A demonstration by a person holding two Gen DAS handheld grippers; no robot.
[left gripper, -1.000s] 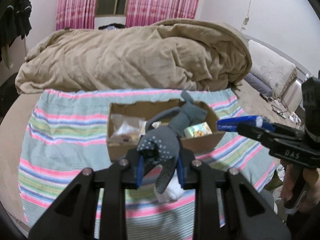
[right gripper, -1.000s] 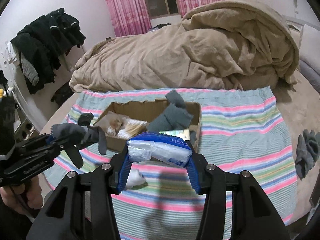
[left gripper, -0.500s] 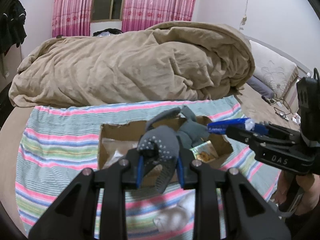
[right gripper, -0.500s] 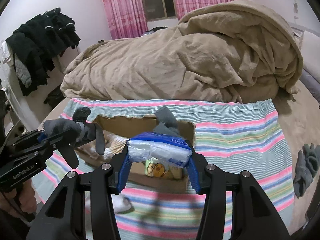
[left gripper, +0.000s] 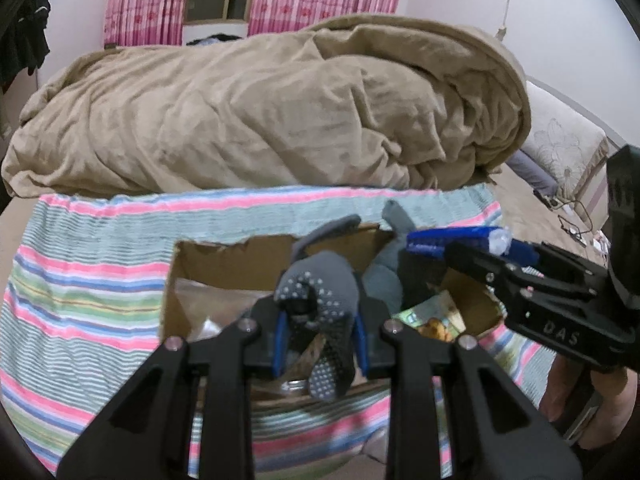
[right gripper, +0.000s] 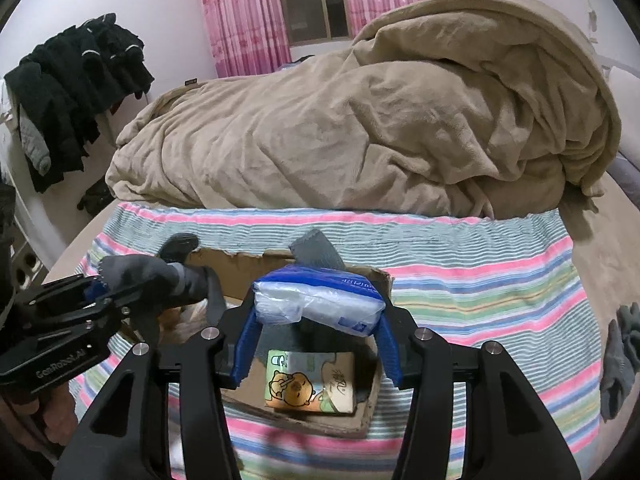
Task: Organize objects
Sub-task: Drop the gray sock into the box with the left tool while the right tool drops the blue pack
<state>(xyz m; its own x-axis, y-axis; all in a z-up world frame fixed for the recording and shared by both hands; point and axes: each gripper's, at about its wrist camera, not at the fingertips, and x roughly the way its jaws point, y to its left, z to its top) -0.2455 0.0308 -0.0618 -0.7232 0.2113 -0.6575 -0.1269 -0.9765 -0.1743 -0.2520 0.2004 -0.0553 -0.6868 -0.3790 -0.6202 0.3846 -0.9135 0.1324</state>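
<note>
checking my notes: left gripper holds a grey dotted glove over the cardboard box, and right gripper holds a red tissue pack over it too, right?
Nearly. The tissue pack in the right gripper is blue and white, not red, as the right wrist view shows. The rest holds: the left gripper holds the grey dotted glove, and both hang over the cardboard box.
</note>
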